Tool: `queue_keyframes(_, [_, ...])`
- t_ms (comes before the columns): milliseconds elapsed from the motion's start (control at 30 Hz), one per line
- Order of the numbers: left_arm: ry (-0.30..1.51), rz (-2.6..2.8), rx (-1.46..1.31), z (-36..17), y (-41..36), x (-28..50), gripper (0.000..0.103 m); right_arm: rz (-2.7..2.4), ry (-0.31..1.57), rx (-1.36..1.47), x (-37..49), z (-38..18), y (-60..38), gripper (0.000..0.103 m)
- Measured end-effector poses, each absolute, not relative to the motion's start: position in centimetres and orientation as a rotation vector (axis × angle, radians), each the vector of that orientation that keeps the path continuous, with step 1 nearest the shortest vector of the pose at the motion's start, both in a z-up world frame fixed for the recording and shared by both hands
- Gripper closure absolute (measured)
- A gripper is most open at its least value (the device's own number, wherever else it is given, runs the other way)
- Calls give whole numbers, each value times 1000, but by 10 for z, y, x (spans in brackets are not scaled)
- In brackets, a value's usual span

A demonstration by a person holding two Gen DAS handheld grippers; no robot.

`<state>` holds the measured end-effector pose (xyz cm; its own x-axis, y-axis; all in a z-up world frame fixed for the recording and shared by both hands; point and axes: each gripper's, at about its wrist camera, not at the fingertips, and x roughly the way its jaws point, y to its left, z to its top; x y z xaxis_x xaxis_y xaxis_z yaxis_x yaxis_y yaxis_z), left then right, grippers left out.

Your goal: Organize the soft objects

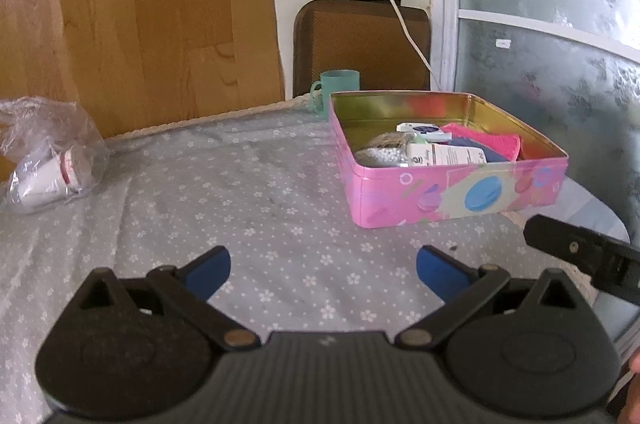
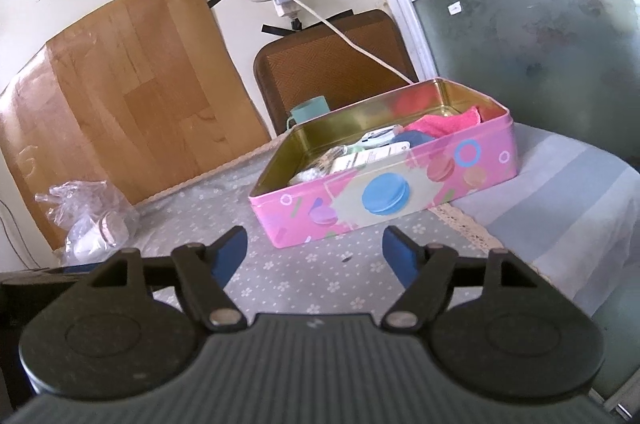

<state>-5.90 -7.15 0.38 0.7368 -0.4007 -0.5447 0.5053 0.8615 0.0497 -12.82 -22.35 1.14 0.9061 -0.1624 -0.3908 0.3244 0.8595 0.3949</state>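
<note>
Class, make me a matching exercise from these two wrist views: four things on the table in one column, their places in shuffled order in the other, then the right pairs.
1. pink cloth
2. teal cup
3. clear plastic bag
4. left gripper

A. far left of the table
B. inside the pink tin
C. behind the tin
D. open above the flowered tablecloth

Pairs: 1-B, 2-C, 3-A, 4-D
</note>
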Motion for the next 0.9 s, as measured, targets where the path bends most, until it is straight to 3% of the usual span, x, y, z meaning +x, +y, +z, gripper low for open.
queue_keyframes(900, [527, -526, 239, 14, -88, -69, 0, -332, 322, 469, -145, 12, -239, 26])
